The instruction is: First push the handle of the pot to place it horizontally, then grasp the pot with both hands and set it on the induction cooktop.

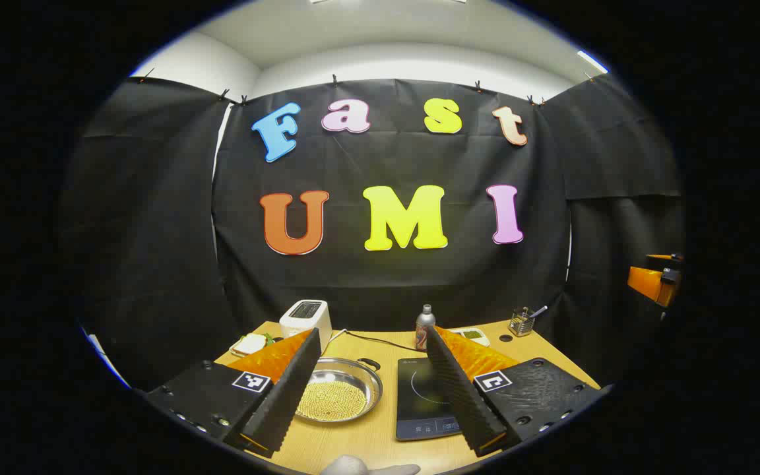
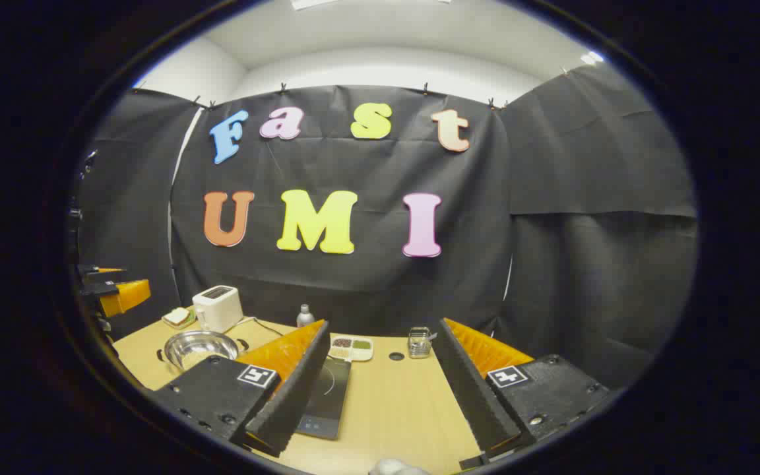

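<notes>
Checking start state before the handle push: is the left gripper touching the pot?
Apart. In the left gripper view the left gripper hangs open above the table, well short of the pot.

Shiny metal pot [image 1: 339,394], glossy cooktop [image 1: 427,397], matt wooden table [image 2: 393,402].

Bright, even light here, coming from overhead: a ceiling strip light [image 1: 592,61] glows at the upper right of the left gripper view and again [image 2: 589,58] in the right gripper view. The white ceiling is close to blown out. The wooden table [image 1: 367,435] ahead of the fingers is evenly lit with only soft, short shadows. A pale sheen sits on the pot [image 1: 339,394] rim, and a faint arc of glare on the induction cooktop [image 1: 427,396]. Focus is crisp in the middle. Toward the edges the fisheye bends everything, the wall curves, and detail darkens and softens.
</notes>
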### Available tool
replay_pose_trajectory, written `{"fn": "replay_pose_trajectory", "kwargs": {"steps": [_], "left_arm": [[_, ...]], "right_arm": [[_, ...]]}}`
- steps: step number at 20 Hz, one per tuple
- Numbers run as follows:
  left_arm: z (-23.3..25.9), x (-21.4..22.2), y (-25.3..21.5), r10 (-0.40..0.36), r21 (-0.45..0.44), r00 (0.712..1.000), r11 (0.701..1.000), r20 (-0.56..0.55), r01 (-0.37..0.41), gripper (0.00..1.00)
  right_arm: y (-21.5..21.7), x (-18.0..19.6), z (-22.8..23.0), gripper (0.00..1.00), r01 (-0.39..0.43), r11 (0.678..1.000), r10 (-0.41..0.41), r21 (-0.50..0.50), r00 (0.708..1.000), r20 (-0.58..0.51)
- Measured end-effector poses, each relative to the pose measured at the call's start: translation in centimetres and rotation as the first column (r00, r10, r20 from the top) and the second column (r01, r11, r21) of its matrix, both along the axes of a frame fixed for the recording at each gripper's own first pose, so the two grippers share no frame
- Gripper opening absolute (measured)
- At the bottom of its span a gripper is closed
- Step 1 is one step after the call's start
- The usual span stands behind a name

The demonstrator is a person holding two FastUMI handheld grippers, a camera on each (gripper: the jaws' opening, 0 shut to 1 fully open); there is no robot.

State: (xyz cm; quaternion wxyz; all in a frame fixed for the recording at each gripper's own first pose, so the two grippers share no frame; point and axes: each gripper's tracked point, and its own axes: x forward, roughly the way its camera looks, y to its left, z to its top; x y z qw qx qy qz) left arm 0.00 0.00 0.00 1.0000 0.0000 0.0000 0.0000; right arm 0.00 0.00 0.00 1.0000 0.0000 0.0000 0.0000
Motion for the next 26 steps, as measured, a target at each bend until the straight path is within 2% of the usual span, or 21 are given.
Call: {"fn": "replay_pose_trajectory", "kwargs": {"steps": [12, 14, 15, 16, 17, 18, 19, 20, 21, 22, 24, 25, 26], "left_arm": [[-1.3, 0.6, 1.3, -0.017, 0.008, 0.999, 1.0, -0.027, 0.018, 0.96], [-2.3, 0.7, 1.1, -0.048, 0.007, 0.997, 0.999, -0.059, 0.049, 0.93], [-3.3, 0.7, 0.6, -0.084, 0.007, 0.992, 0.996, -0.092, 0.085, 0.8], [-4.4, 0.6, -0.1, -0.135, 0.001, 0.982, 0.991, -0.134, 0.136, 0.84], [-5.5, 0.5, -1.1, -0.191, -0.012, 0.967, 0.981, -0.167, 0.191, 0.81], [-6.4, 0.3, -1.9, -0.247, -0.035, 0.949, 0.969, -0.198, 0.245, 0.59], [-7.3, 0.3, -2.0, -0.276, -0.05, 0.934, 0.961, -0.226, 0.272, 0.5], [-8.4, 0.5, -1.7, -0.278, -0.052, 0.926, 0.96, -0.254, 0.274, 0.37], [-9.7, 0.8, -0.4, -0.248, -0.034, 0.926, 0.968, -0.285, 0.249, 0.37], [-11.3, 1.1, 0.7, -0.223, -0.02, 0.919, 0.973, -0.326, 0.229, 0.12], [-15.2, 1.3, 1.7, -0.204, -0.023, 0.886, 0.977, -0.416, 0.213, 0.01], [-16.8, 0.8, 2.2, -0.206, -0.033, 0.867, 0.976, -0.455, 0.214, 0.03], [-18.2, 1.1, 2.9, -0.205, -0.029, 0.847, 0.975, -0.491, 0.219, 0.01]], "right_arm": [[0.2, -1.1, -1.0, 1.0, 0.041, 0.999, -0.041, -0.002, 0.999, -0.023], [0.6, -1.3, -1.3, 1.0, 0.039, 0.999, -0.039, -0.003, 0.999, -0.033], [0.7, -1.3, -1.5, 1.0, 0.037, 0.999, -0.037, -0.006, 0.999, -0.038], [1.0, -1.4, -1.6, 1.0, 0.035, 0.999, -0.035, -0.01, 0.999, -0.041], [1.2, -1.4, -1.7, 1.0, 0.033, 0.999, -0.033, -0.016, 0.998, -0.045], [1.3, -1.6, -1.8, 1.0, 0.032, 0.999, -0.033, -0.021, 0.998, -0.046], [1.5, -1.5, -1.9, 1.0, 0.031, 0.999, -0.032, -0.024, 0.998, -0.048], [1.6, -1.5, -2.1, 1.0, 0.029, 0.999, -0.031, -0.026, 0.998, -0.056], [1.8, -1.5, -2.3, 1.0, 0.025, 0.999, -0.026, -0.026, 0.998, -0.063], [1.9, -1.5, -2.6, 1.0, 0.024, 0.999, -0.026, -0.027, 0.997, -0.07], [2.0, -1.6, -3.3, 1.0, 0.023, 0.999, -0.025, -0.03, 0.996, -0.09], [2.0, -1.6, -3.7, 1.0, 0.024, 0.999, -0.026, -0.028, 0.995, -0.101], [2.0, -1.6, -4.1, 1.0, 0.024, 0.999, -0.026, -0.026, 0.993, -0.112]]}}
